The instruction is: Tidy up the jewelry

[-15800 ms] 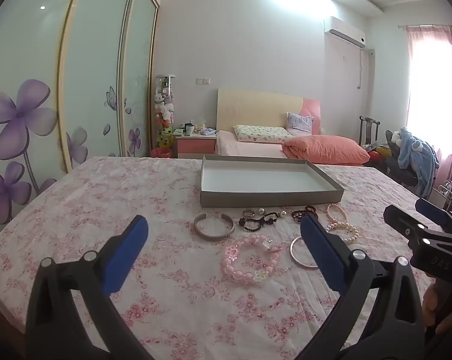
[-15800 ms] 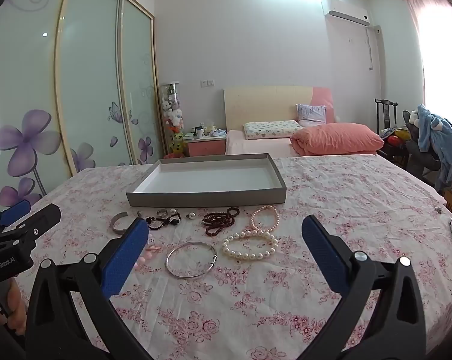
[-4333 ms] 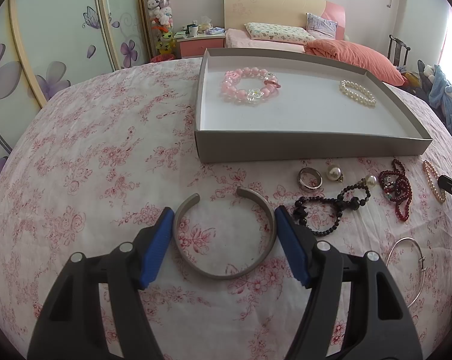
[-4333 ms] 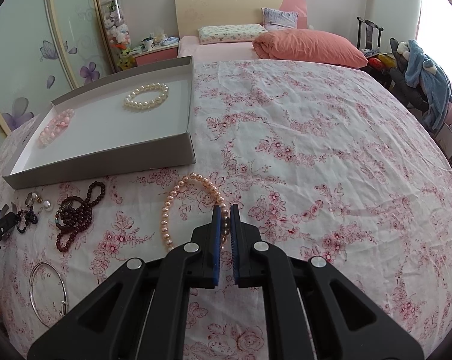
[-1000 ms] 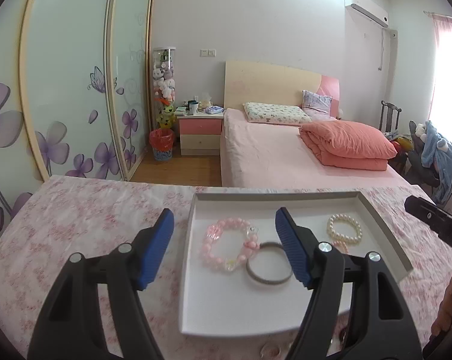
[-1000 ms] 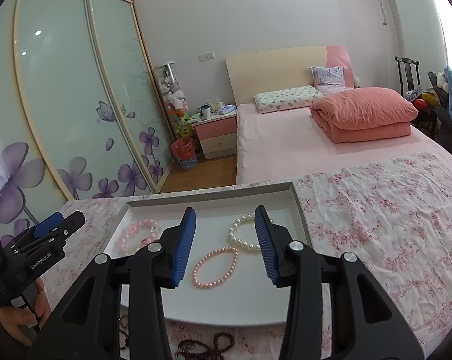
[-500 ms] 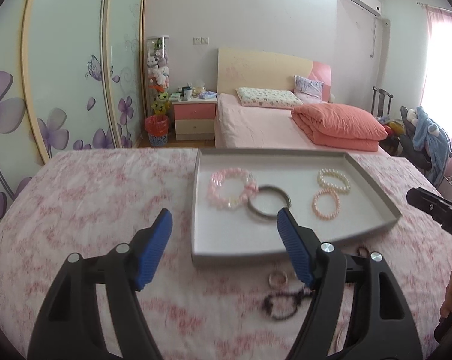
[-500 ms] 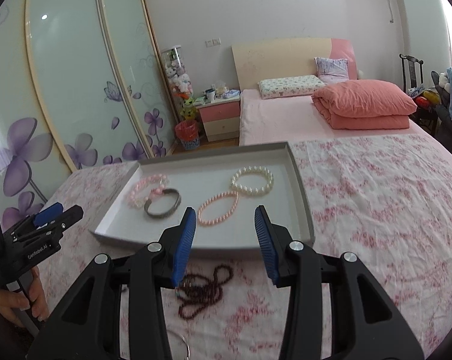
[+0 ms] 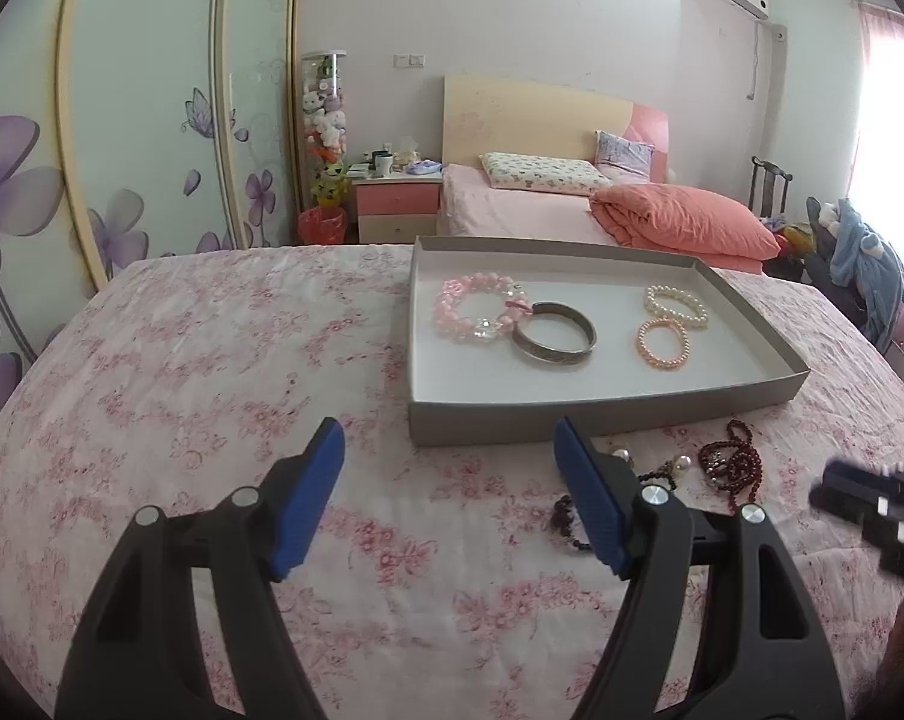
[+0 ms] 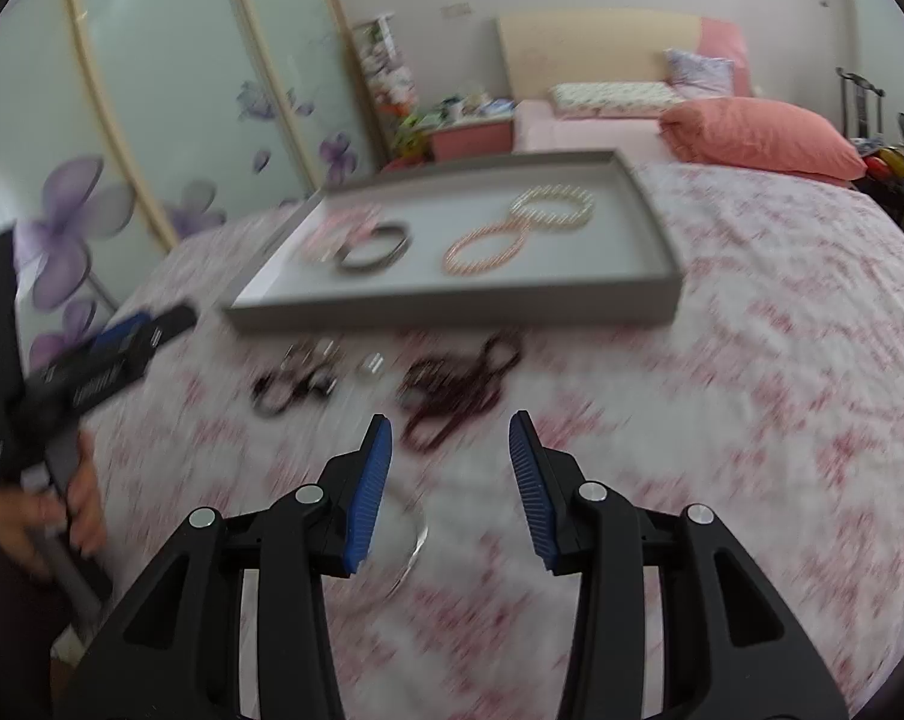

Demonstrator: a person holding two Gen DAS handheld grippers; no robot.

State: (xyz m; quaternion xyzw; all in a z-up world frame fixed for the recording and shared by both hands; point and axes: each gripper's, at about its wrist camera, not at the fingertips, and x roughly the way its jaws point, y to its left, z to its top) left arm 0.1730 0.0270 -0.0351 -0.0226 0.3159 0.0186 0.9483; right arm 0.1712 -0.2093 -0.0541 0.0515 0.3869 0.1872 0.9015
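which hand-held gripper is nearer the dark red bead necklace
Right. The right hand-held gripper points at the dark red bead necklace just ahead of its fingertips; the left hand-held gripper sits off to the necklace's left.

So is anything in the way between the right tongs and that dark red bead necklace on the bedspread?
Nothing visible. The right tongs are open and empty, and the dark red bead necklace lies just beyond their tips on bare bedspread. A thin silver bangle sits beneath the tongs, not between.
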